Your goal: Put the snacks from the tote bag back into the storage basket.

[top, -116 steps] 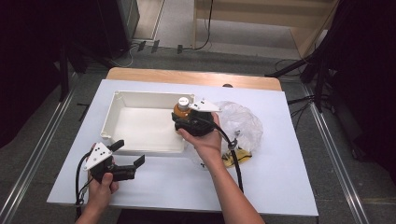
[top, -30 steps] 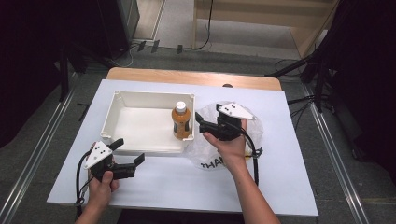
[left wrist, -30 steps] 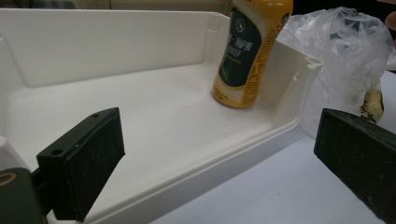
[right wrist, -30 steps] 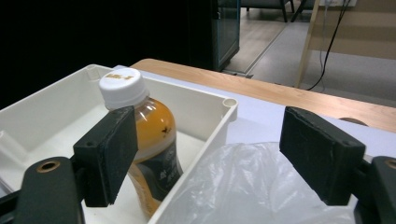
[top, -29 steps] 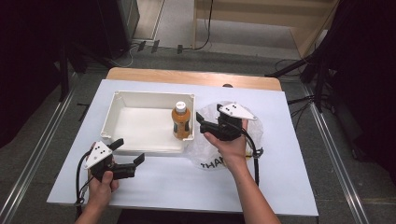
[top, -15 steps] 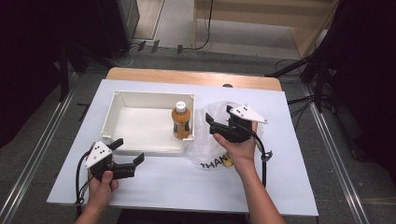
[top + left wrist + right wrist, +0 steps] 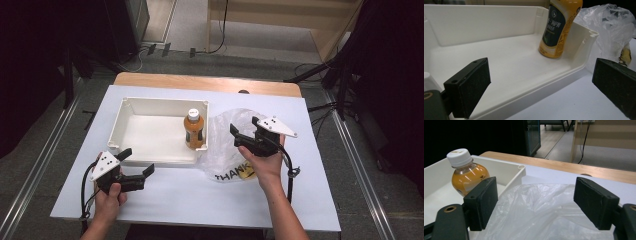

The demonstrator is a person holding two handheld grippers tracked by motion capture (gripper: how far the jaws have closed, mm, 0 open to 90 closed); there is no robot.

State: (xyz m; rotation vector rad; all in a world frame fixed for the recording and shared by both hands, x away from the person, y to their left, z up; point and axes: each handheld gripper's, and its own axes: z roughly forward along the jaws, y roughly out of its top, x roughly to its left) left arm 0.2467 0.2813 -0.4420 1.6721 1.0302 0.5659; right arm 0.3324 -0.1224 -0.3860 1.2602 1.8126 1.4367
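Right gripper (image 7: 246, 134), jaws wide and empty, hovers over a crumpled plastic bag (image 7: 225, 150) whose contents are hard to make out; beside it an orange bottle (image 7: 193, 129) stands upright in the white tray's (image 7: 150, 103) right corner.

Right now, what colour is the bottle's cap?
White; the cap tops the orange bottle, clearest in the right gripper view.

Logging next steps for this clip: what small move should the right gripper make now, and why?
Probably lower the right gripper into the plastic bag. Its jaws are open and empty above the bag, the bottle already stands in the tray, and something yellow remains inside the bag.
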